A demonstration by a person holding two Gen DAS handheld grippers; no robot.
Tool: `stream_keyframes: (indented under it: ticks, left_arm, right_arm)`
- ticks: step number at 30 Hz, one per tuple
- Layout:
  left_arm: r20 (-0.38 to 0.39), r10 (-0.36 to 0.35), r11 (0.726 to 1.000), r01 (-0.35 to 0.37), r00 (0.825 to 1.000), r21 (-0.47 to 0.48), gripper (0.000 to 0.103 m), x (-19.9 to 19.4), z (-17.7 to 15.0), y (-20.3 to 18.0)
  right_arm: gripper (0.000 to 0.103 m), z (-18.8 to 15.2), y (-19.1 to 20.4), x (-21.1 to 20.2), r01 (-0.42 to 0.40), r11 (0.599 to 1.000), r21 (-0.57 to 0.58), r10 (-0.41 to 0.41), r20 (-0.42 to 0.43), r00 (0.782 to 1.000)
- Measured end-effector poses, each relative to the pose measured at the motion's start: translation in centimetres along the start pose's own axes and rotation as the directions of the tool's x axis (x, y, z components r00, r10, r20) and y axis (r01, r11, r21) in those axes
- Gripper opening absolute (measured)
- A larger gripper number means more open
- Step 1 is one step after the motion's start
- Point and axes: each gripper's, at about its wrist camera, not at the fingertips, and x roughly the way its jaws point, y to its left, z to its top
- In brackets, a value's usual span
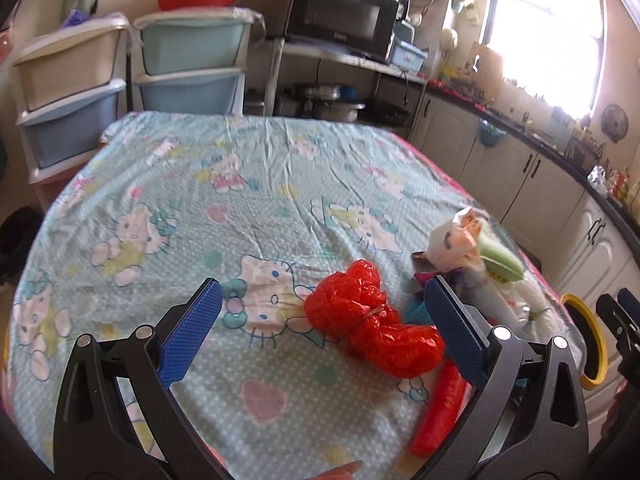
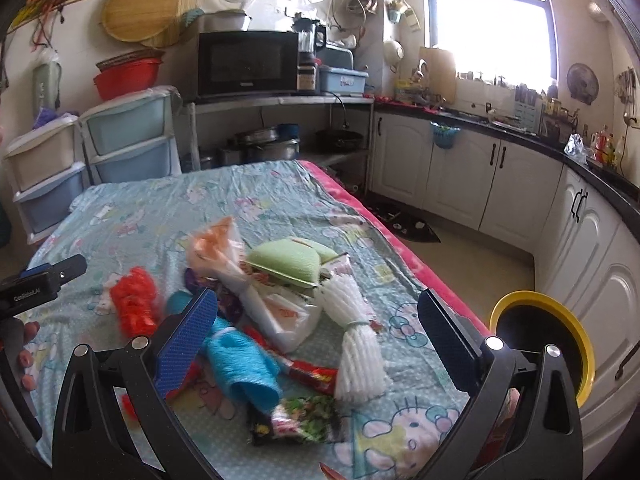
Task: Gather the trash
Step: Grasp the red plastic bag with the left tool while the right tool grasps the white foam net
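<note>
Near the cloth-covered table's [image 1: 240, 152] right edge — crumpled red plastic bag [image 1: 370, 316] | left gripper [image 1: 322, 330] wide open, empty | right gripper [image 2: 316, 330] wide open, empty — above litter pile

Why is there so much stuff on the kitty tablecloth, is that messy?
Yes. A heap of litter sits on the tablecloth: a crumpled red plastic bag, a blue plastic roll, a white bundle, a green foam box and snack wrappers. It belongs in the yellow-rimmed bin beside the table. Nothing looks spilled or broken.

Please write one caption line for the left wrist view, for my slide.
Open left gripper hovers over a crumpled red plastic bag on the cartoon-print cloth.
</note>
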Motion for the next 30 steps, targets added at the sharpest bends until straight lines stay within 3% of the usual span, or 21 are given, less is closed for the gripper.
stream_keyframes:
  ticks: [4,7,11,13,15,17,21,25,30]
  left_arm:
    - [-0.092,-0.001,1.000,0.000,0.996,-0.006,0.093,3.7,-0.1,-0.5]
    - [-0.201,-0.024,0.998,0.013,0.979,-0.055,0.093,6.7,-0.3,-0.1]
    - [-0.271,-0.029,0.995,0.002,0.962,-0.100,0.093,8.8,-0.7,0.4]
    - [-0.290,-0.074,0.988,0.031,0.954,-0.149,0.093,9.2,-0.9,0.9]
    - [-0.289,-0.090,0.985,0.044,0.953,-0.164,0.092,9.4,-1.0,1.0]
    - [-0.291,-0.104,0.984,0.057,0.951,-0.168,0.083,9.3,-1.1,1.1]
    - [-0.294,-0.160,0.977,0.109,0.942,-0.184,0.051,9.2,-0.6,1.1]
    - [-0.289,-0.176,0.976,0.129,0.941,-0.174,0.033,8.7,-0.1,1.2]
    - [-0.240,-0.165,0.982,0.135,0.957,-0.136,0.030,6.2,0.5,1.5]
  right_arm:
    - [0.097,-0.4,-1.9,3.5,0.031,0.999,0.011,-0.030,-0.089,0.996]
    - [0.097,-1.0,-3.1,6.0,0.046,0.999,0.015,-0.043,-0.173,0.984]
    - [0.096,-1.7,-4.0,8.9,0.031,0.999,0.031,-0.021,-0.272,0.962]
    - [0.091,-2.1,-4.3,9.9,0.005,0.999,0.044,0.009,-0.306,0.952]
    - [0.078,-2.5,-4.4,10.8,-0.013,0.999,0.046,0.028,-0.342,0.939]
    - [0.067,-2.7,-4.3,11.5,-0.035,0.998,0.049,0.051,-0.370,0.928]
    - [0.024,-3.3,-3.9,11.9,-0.075,0.995,0.060,0.093,-0.406,0.909]
    - [0.020,-3.3,-4.1,11.0,-0.105,0.992,0.066,0.123,-0.388,0.914]
    - [0.019,-3.0,-5.4,8.5,-0.146,0.983,0.112,0.177,-0.351,0.920]
